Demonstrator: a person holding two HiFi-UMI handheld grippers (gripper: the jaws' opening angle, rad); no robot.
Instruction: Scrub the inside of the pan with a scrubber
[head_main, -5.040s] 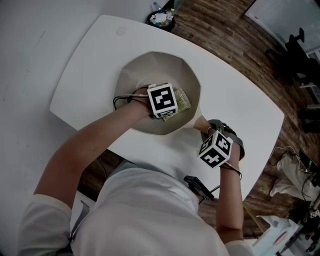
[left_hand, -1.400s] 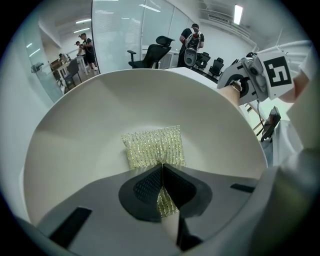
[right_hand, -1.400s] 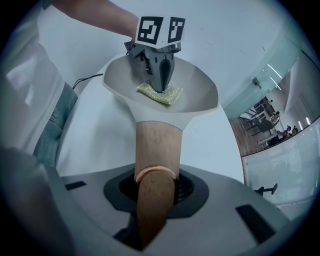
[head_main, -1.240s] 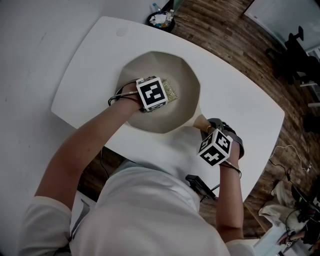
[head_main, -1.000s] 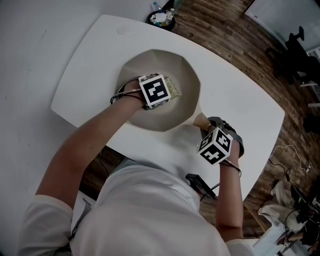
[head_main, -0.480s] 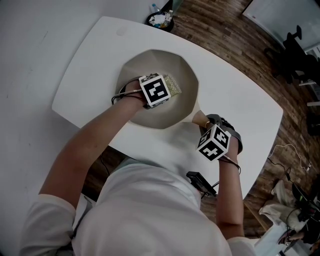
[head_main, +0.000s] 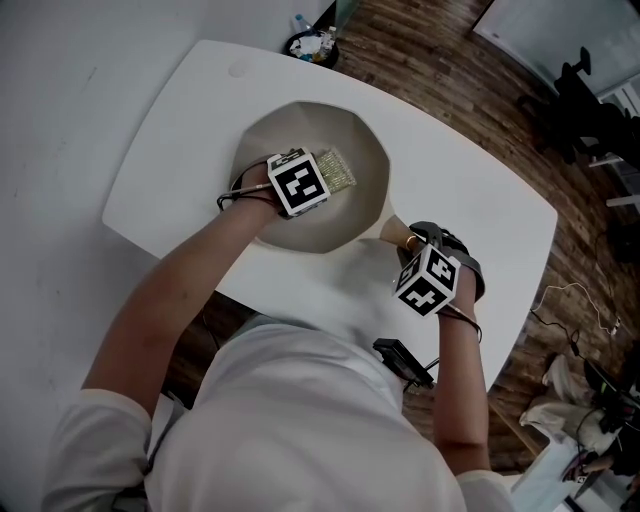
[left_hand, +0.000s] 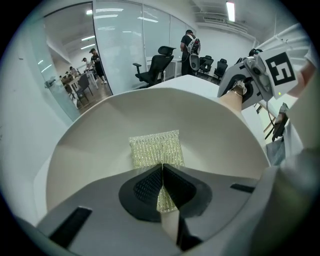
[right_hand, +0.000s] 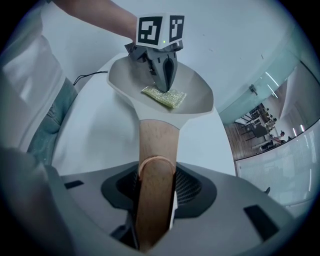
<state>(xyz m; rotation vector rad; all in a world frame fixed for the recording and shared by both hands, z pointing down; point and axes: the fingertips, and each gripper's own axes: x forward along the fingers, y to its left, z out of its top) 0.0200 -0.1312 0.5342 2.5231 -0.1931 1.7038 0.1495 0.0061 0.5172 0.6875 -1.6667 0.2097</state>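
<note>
Two grippers in use, both pointing steeply down. Nearest me is the right gripper (right_hand: 155, 182), with the pan's wooden handle (right_hand: 158, 142) running straight btwn its jaws. Those jaws have just been opening a bit, but the pads look to touch the wood on both sides, so I read a looser grip w/ the handle held. In head view this gripper sits at approx 4 o'clock from the pan (head_main: 300, 130), and the handle leaves the rim at that same 4 o'clock.

Next out, the pan is cream, wide and shallow. It sits flat on the white table (head_main: 470, 200), roughly mid-table.

My left gripper (left_hand: 162, 172) comes in over the pan rim from approx 8 o'clock, tips down inside the bowl. Its jaws are closed together, pinching the near edge of the scrubber (left_hand: 155, 150). The scrubber is a yellow-green mesh square lying flat on the inner pan floor, just off centre toward 3 o'clock in head view. The rest of it sticks out past the tips toward 12 o'clock in left gripper view.

Farther out, there's dark wood floor (head_main: 440, 70) beyond the table from 12 to 3 o'clock. A small bin (head_main: 312, 45) w/ rubbish sits at 12 o'clock, just past the table's far edge.
</note>
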